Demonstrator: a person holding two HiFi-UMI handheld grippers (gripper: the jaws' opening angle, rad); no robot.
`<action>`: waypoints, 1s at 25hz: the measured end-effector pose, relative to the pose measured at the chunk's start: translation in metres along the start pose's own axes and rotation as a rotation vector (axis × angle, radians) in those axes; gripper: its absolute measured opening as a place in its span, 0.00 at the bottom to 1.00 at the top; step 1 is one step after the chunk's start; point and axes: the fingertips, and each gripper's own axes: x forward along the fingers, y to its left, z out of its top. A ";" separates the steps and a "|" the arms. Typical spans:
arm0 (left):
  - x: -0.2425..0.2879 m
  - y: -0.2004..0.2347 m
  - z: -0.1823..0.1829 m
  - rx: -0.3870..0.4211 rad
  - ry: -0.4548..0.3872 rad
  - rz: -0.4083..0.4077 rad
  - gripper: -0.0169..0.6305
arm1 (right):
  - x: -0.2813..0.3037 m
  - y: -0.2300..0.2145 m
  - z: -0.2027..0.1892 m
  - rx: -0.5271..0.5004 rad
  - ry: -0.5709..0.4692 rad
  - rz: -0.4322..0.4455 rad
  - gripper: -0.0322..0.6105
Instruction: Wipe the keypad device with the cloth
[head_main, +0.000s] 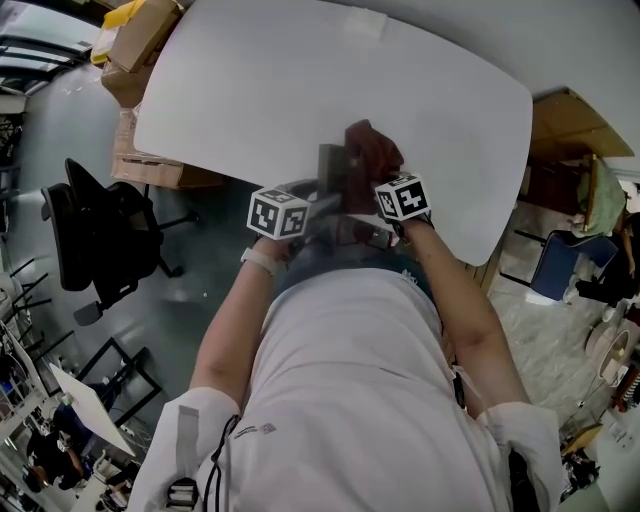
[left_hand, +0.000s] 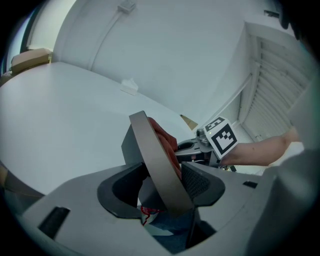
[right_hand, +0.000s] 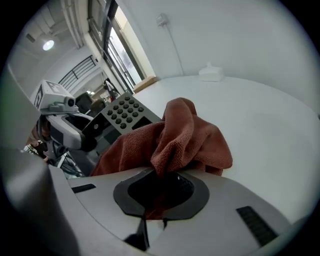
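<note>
Count: one keypad device (left_hand: 156, 157); one cloth (right_hand: 175, 140)
Your left gripper (left_hand: 160, 187): clamped on the keypad device
Your right gripper (right_hand: 161, 192): pinching the cloth

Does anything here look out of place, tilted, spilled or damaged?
Nothing looks spilled or damaged. Only one thing stands out: the keypad device does not lie flat on the table; the left gripper clamps it tilted, and the right gripper holds the bunched cloth against it.

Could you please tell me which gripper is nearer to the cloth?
Right. The right gripper is shut on the cloth itself; the left gripper grips the keypad device that the cloth lies against.
</note>
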 end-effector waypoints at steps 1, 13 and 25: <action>0.000 0.000 0.000 0.001 0.001 -0.001 0.38 | 0.000 -0.001 -0.001 0.008 0.005 -0.009 0.12; 0.002 0.000 0.001 0.029 0.017 0.012 0.38 | -0.023 0.073 0.087 -0.024 -0.268 0.130 0.12; 0.002 0.000 0.002 0.011 -0.016 0.013 0.38 | -0.019 0.072 0.108 0.011 -0.334 0.129 0.12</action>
